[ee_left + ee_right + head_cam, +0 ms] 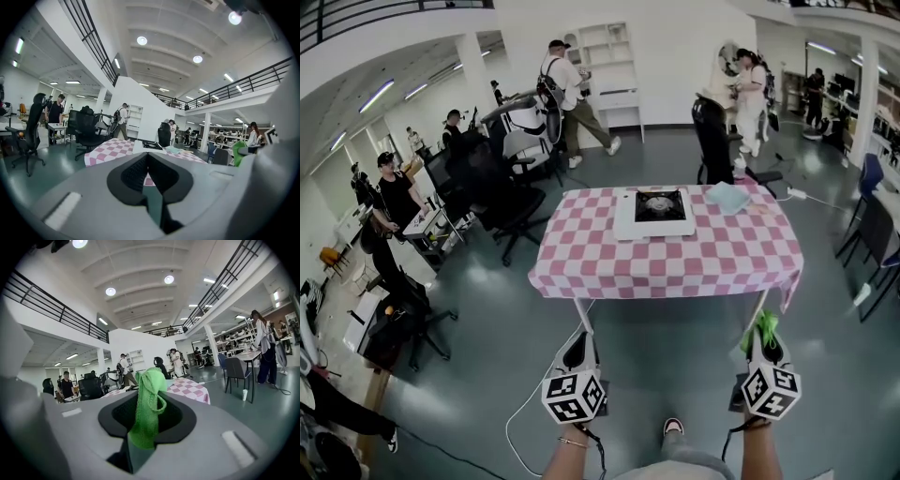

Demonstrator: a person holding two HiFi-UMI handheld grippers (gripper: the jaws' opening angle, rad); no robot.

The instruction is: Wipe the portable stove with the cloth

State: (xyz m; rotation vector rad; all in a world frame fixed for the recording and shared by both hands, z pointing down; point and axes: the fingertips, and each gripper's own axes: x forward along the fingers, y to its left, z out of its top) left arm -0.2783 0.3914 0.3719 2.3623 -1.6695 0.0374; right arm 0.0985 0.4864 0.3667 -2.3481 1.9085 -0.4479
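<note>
Right gripper (767,349) clamped on a green mesh cloth (147,404). Left gripper (148,164) closed, empty. White portable stove with black burner (660,208) on pink-checked table (666,262), well ahead of both. Looks like approach step, no wiping yet. Next: step in, lower cloth onto stove top.

Stove (660,225) on table (675,267) — green cloth (146,404) aloft

Left tongs (578,350) closed, right tongs (766,343) clamped
</note>
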